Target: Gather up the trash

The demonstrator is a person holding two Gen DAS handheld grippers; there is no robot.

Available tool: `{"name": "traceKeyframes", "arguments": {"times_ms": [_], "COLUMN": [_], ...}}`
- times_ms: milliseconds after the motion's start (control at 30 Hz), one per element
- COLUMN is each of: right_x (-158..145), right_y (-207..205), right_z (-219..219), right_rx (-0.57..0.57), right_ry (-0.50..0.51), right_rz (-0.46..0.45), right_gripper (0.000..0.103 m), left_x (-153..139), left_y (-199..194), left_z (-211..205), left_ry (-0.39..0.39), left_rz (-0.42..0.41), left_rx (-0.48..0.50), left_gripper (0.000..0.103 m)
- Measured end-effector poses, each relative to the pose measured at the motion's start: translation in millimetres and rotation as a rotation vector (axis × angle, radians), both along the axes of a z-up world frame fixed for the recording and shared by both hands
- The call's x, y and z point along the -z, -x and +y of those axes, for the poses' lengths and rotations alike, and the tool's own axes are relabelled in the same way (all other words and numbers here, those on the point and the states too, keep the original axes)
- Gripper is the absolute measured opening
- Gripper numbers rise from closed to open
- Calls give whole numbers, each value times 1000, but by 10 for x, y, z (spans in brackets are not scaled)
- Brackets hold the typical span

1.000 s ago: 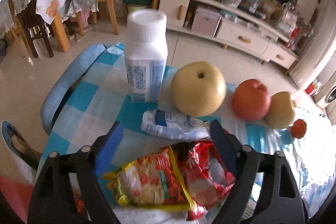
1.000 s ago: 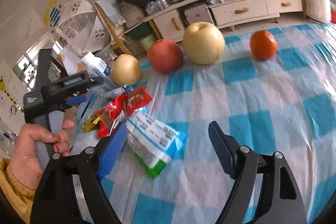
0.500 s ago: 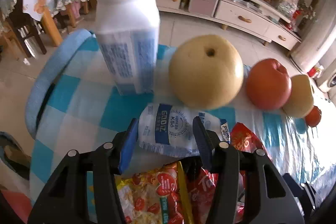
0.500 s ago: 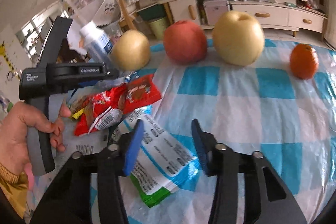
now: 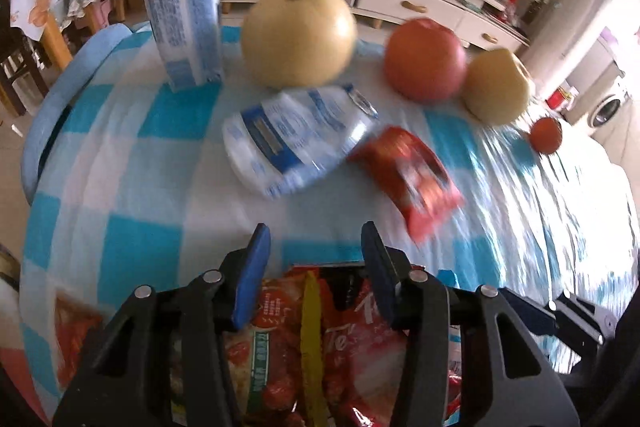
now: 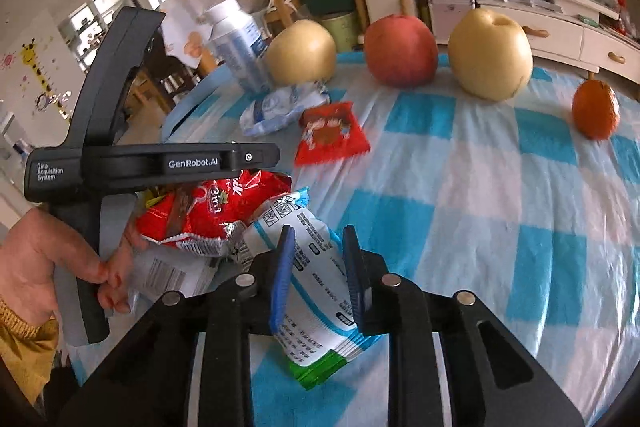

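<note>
A round table (image 6: 500,211) stood covered with a blue-and-white checked cloth under clear plastic. Along its far side sat a row of fruit: a yellow pear (image 6: 301,51), a red apple (image 6: 400,51), a larger yellow pear (image 6: 490,55) and a small orange (image 6: 595,115). A white bottle (image 6: 238,45) with blue print stood upright at the far left end of the row.

The trash lay on the near left part of the table. A crumpled white-and-blue pouch (image 6: 276,109) lay just in front of the left pear, with a small red wrapper (image 6: 330,137) beside it. Nearer, a red-and-yellow snack bag (image 5: 316,339) sat between the closing jaws of the left gripper (image 5: 316,247), low between the fingers; whether the pads pressed it could not be told. A person's hand (image 6: 44,267) held that gripper's handle. The right gripper (image 6: 316,247) was closing on a white, blue and green packet (image 6: 316,283), both blue pads against its sides.

Behind the table ran a long cream sideboard (image 6: 516,15) with drawers and a cluttered top. To the left were wooden chairs (image 5: 24,67), a cloth-draped table and a wall with children's stickers (image 6: 36,67).
</note>
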State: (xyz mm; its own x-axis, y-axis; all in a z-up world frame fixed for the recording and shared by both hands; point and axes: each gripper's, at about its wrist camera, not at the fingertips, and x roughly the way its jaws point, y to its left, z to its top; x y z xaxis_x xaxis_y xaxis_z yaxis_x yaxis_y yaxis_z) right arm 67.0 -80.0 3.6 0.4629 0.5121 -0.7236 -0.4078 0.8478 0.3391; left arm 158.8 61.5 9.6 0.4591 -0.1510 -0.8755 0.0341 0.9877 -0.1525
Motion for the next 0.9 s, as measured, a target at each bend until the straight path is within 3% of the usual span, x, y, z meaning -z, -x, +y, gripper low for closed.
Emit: {"name": "traceKeyframes", "arguments": {"times_ms": [233,300,400,500,633,767,900], "right_x": [-45,-82,-226,-337,-388,-297,-113], "right_y": [218,213,183,58,-130,-347,-647], "right_z": [-288,-386,-421,-307,-95,115,222], "right_rx": [-12,20,48,73,100,80,68], "right_ry": [8,-29,-75,-61,-18,52,61], "right_rz": [67,75,37,-11,-59,-90,-30], "right_gripper": [27,38,57,61,63,66,66], "left_x": [-27,-101,-314,-473,-461,-356,-151], "left_y": [542,590,604,475,182,-117,-320], "left_z": [-308,-291,-243,-231,-179,-173,-251], "left_ry": [18,15,-41,-176,-297,-311,-365], "left_rz": [34,42,-12,-68,-95,-100,-83], "left_rx": [143,162,210,299,413,486,541], "left_gripper": [48,48,48,53,56,58,59]}}
